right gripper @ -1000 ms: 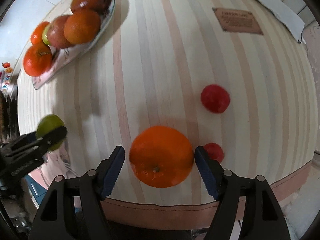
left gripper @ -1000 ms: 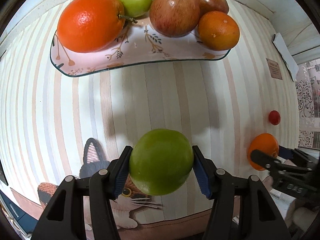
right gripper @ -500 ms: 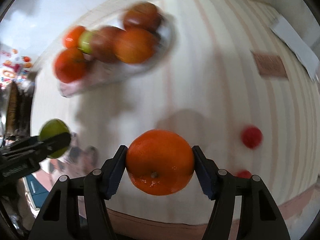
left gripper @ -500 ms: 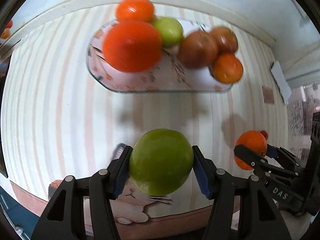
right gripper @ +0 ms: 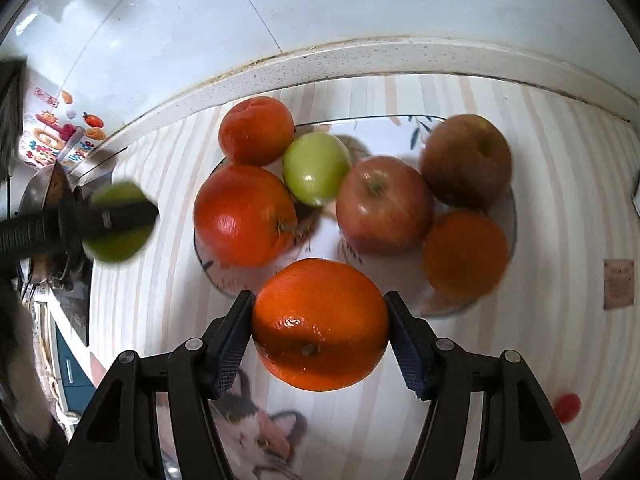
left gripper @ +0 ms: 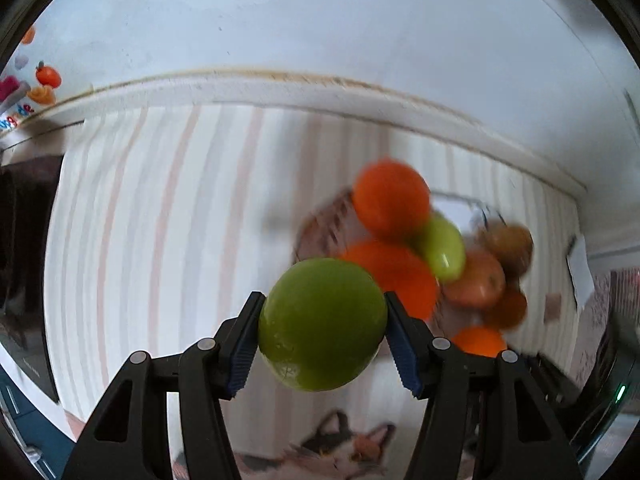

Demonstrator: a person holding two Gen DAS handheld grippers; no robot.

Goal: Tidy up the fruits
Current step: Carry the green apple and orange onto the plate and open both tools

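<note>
Left gripper (left gripper: 323, 330) clamps a green apple (left gripper: 322, 324) at lower centre. Right gripper (right gripper: 320, 330) clamps an orange (right gripper: 320, 323) just below the fruit plate (right gripper: 400, 292) mid-frame.

Left gripper (left gripper: 323, 330): black plastic body, two angular fingers (left gripper: 240, 332) faced with ribbed blue pads (left gripper: 402, 354); round silver screws are set at the linkage joints; triangular cut-outs are seen in the outer arms. Right gripper (right gripper: 320, 325): the same black construction, blue ribbed pads (right gripper: 228, 344) and silver screws (right gripper: 443, 345) are shown.
</note>
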